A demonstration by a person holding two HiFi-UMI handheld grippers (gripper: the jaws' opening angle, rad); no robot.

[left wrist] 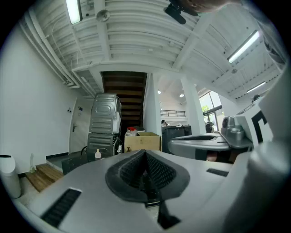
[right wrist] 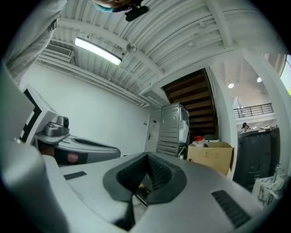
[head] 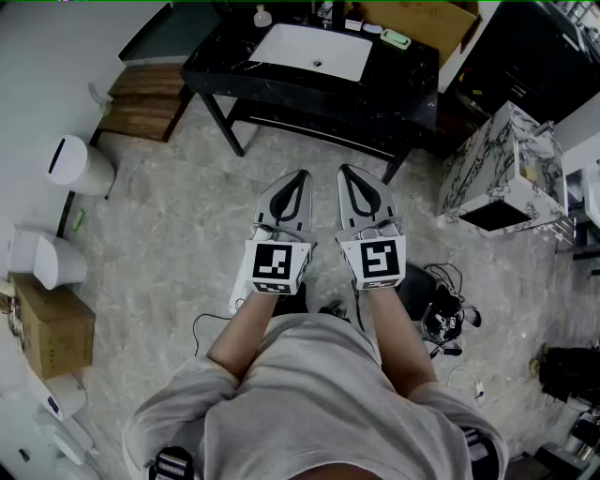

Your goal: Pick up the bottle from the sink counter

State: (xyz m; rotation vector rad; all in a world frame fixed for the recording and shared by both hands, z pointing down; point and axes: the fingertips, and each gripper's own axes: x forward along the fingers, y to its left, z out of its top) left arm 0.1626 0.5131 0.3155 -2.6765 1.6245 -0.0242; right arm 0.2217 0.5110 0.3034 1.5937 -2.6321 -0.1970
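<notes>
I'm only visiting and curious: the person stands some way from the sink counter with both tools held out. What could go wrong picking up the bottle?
The left gripper and right gripper both have their jaws shut; if not opened in time, they could knock the white bottle over.
A dark bottle stands on the same counter and might be grabbed by mistake.
Loose cables lie on the floor by the person's feet, a possible trip.

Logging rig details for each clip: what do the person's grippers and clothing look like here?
Both the left gripper and the right gripper are light grey moulded shells with dark ribbed pads. Each carries a white cube with black square markers at the hand end. The person wears a grey short-sleeved shirt.
</notes>
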